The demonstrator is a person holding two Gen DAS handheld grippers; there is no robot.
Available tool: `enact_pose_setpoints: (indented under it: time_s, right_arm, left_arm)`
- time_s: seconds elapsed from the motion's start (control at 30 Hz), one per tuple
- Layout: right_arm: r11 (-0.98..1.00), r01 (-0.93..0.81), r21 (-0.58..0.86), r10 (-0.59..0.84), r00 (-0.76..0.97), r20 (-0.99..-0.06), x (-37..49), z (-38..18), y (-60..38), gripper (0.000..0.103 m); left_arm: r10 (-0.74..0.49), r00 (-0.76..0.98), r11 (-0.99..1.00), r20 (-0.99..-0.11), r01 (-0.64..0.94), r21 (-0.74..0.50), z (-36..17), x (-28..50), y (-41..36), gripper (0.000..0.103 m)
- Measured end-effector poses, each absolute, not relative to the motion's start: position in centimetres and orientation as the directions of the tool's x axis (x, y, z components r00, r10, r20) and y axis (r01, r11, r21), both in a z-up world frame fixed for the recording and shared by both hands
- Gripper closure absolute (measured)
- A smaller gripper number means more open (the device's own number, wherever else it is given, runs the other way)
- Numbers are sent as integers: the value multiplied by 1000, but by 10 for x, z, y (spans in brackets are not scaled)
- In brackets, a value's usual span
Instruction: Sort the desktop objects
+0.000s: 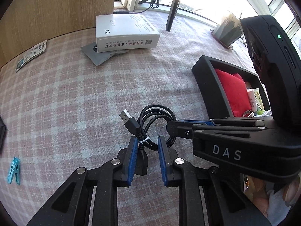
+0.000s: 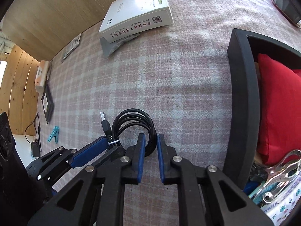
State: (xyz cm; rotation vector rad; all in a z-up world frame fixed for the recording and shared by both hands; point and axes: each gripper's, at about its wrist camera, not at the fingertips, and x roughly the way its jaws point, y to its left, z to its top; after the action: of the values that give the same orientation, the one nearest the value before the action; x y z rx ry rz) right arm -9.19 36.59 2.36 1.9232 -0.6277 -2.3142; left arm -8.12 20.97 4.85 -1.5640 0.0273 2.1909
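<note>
Between the blue pads of the left hand-held gripper (image 1: pixel 146 146) sits the tied neck of a coiled black USB cable (image 1: pixel 156 120), jaws narrow but apparently not pinching it yet. The right hand-held gripper (image 2: pixel 151 145), also narrow, straddles the coil's far strands; contact is hard to judge. The cable looks light, limp and springy, so the wire-tied bundle is the surest hold. It lies on the checked desk (image 1: pixel 75 94), near the black storage box (image 1: pixel 207 86).
</note>
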Motion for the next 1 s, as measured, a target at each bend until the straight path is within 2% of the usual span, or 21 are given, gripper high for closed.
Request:
enact_pose_setpoints:
  time_s: [0.33,0.37,0.4,0.43,0.53,0.6,0.63,0.7,0.87,1.0]
  right_arm:
    - [-904,-231,361,-288,-297,-911,-77,63,390,92]
    - [-903,-234,359,-284,-302,-910,-75,66,396,92]
    - [-887,-238,396,-316,-313,-896,-72,69,402,101]
    - [-868,-248,429,-349,-310,-884,-70,72,407,102]
    - [-880,-288,379,-269,-355,-895,-60,87,422,101]
    - [-864,-304,401,-280,-372,-885,-52,94,437,101]
    - [-854,-318,411,-283,-379,-881,-49,96,444,101]
    - [-853,-331,404,-268,-387,-882,-41,102,456,101]
    - [-869,-321,377,-250,-373,-894,-37,105,458,101]
    - [-873,-307,379,-267,-350,-898,-43,98,452,99]
  left_arm:
    - [412,-307,-862,-858,-437,-257,96,-80,243,85]
    - [428,-300,-851,-852,-451,-269,100,-80,249,87]
    - [464,-266,-827,-845,-471,-305,102,-81,258,92]
    - [477,-245,-815,-844,-482,-321,104,-81,268,103]
    - [480,-255,-803,-840,-514,-303,112,-80,295,103]
    - [507,-221,-778,-833,-533,-332,116,-81,308,101]
    - [507,-226,-774,-832,-543,-325,118,-80,313,97]
    - [500,-239,-775,-832,-553,-307,121,-81,318,97]
    - [478,-226,-785,-849,-543,-297,112,-88,303,97]
    - [451,-205,-806,-868,-512,-298,94,-92,283,93]
